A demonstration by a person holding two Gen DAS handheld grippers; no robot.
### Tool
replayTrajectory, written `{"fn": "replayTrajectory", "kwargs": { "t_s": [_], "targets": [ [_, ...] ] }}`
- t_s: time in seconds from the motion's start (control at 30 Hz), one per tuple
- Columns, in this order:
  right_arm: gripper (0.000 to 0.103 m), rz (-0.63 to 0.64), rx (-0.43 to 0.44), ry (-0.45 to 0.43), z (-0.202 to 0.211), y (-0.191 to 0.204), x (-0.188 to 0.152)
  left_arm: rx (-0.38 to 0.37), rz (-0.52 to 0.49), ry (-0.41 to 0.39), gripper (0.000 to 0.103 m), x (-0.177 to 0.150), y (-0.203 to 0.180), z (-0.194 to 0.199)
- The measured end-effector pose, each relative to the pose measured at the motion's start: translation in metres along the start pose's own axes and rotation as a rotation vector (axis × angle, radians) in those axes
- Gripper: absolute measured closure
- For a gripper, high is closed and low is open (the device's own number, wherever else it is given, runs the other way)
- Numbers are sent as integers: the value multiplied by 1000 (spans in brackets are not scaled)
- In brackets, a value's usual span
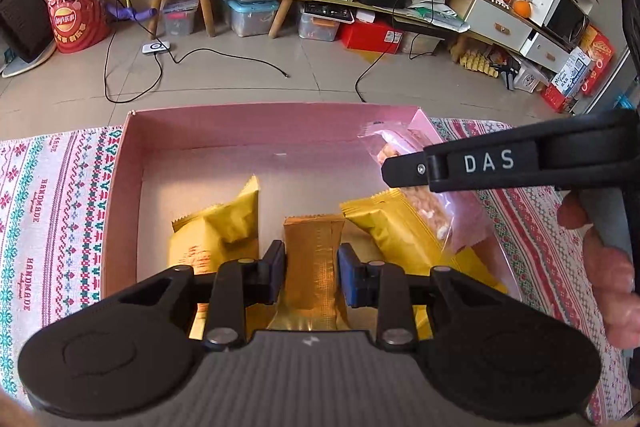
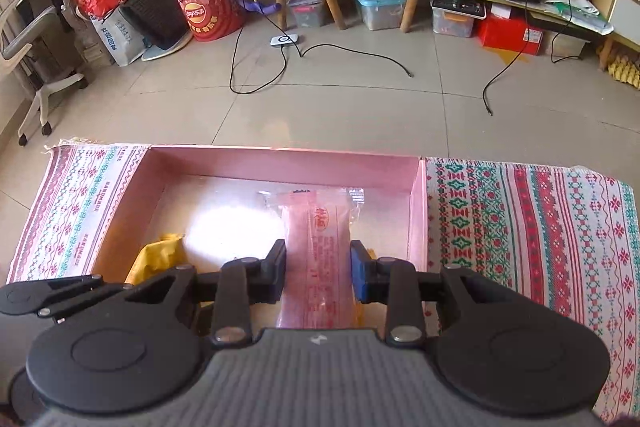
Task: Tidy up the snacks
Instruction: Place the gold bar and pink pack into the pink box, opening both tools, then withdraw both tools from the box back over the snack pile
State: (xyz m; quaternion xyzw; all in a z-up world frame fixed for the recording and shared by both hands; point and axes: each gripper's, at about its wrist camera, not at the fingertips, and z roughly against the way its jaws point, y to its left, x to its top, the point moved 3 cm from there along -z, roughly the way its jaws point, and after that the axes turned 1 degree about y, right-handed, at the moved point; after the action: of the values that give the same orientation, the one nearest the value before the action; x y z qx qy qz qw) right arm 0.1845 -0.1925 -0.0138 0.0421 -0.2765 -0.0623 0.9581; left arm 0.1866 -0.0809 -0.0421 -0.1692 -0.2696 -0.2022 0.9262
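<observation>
Both fingers clamped: left (image 1: pixel 312 273) on gold packet (image 1: pixel 314 247), right (image 2: pixel 318 273) on pink packet (image 2: pixel 322 247) (over box (image 2: pixel 280 161)).

The shallow pink cardboard box (image 1: pixel 132 163) has matt paper walls and a paler, dull inner floor. Under it lies a woven cloth (image 2: pixel 520 227) with red and green stitched bands, rough in weave, covering the worktop. The gold foil snack packet (image 1: pixel 314 247) between the left tool's pads is glossy, with a fine embossed grain; the yellow foil packets (image 1: pixel 224 219) beside it shine less. The clear pink plastic snack wrapper (image 2: pixel 320 251) in the right tool is smooth, thin and see-through. Both tools are matt black plastic with dull metal rivets (image 1: pixel 394 337).
</observation>
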Motion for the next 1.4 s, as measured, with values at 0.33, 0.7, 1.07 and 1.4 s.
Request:
{"fn": "replayTrajectory", "kwargs": {
  "t_s": [0.33, 0.7, 1.07, 1.4],
  "targets": [
    [57, -3, 3, -9, 6, 3, 1, 12, -49, 2, 51, -1, -4, 6],
    [35, 1, -2, -42, 30, 1, -3, 16, -63, -5, 29, -5, -4, 22],
    [18, -9, 26, -63, 60, 0, -26, 14, -88, -28, 9, -20, -6, 52],
    [9, 36, -7, -57, 82, 5, -57, 22, -125, -11, 0, -48, -3, 71]
  ]
}}
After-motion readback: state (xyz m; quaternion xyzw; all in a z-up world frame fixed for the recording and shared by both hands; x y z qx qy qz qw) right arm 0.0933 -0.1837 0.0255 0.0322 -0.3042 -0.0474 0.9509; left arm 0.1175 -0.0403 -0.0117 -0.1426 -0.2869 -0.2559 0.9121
